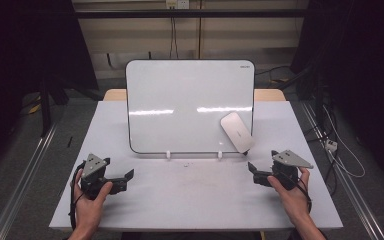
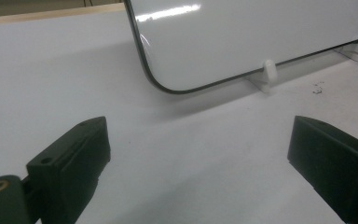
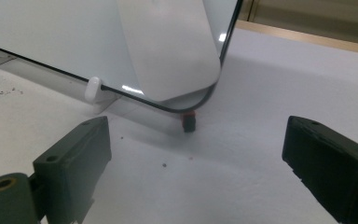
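A white board [image 1: 190,105] with a dark rim stands tilted on small white feet [image 2: 269,71] at the middle of the table. A pale oblong eraser [image 1: 236,132] sticks to its lower right corner, large in the right gripper view [image 3: 168,46]. A small red and black piece [image 3: 189,122] pokes out under that corner. My left gripper [image 1: 122,181] rests low at the front left, jaws open with bare table between them [image 2: 198,149]. My right gripper [image 1: 255,174] sits at the front right, open and empty, pointing at the board's corner [image 3: 196,154].
The grey table top [image 1: 190,205] has a few dark specks [image 2: 318,87] in front of the board. A wooden surface [image 1: 270,94] shows behind the table. Cables [image 1: 340,155] trail on the floor to the right, and metal rails [image 1: 25,170] run along both sides.
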Demonstrator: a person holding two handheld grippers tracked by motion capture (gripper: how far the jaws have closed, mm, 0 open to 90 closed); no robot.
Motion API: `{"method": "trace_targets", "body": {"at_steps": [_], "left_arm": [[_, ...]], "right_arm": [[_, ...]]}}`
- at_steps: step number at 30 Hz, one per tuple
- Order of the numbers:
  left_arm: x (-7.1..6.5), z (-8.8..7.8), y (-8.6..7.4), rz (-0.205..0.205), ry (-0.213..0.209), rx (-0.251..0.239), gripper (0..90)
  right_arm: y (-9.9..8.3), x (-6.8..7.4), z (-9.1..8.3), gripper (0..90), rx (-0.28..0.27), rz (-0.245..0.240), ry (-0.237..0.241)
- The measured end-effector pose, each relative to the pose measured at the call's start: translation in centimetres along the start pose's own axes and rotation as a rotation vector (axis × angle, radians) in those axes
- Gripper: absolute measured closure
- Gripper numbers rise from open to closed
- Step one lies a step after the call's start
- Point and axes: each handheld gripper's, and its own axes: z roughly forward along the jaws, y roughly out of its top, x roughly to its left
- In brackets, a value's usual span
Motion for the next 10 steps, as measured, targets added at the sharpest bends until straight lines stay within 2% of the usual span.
{"method": "trace_targets", "body": {"at_steps": [5, 10], "left_arm": [[-0.06, 0.07, 0.03, -0.004, 0.003, -0.015, 5.6], [0.11, 0.00, 0.01, -0.003, 0.005, -0.006, 5.6]], "right_arm": [[-0.44, -0.11, -0.76, 7.1, -0.013, 0.003, 0.001], [-0.52, 0.03, -0.74, 7.0, -0.014, 0.001, 0.003]]}}
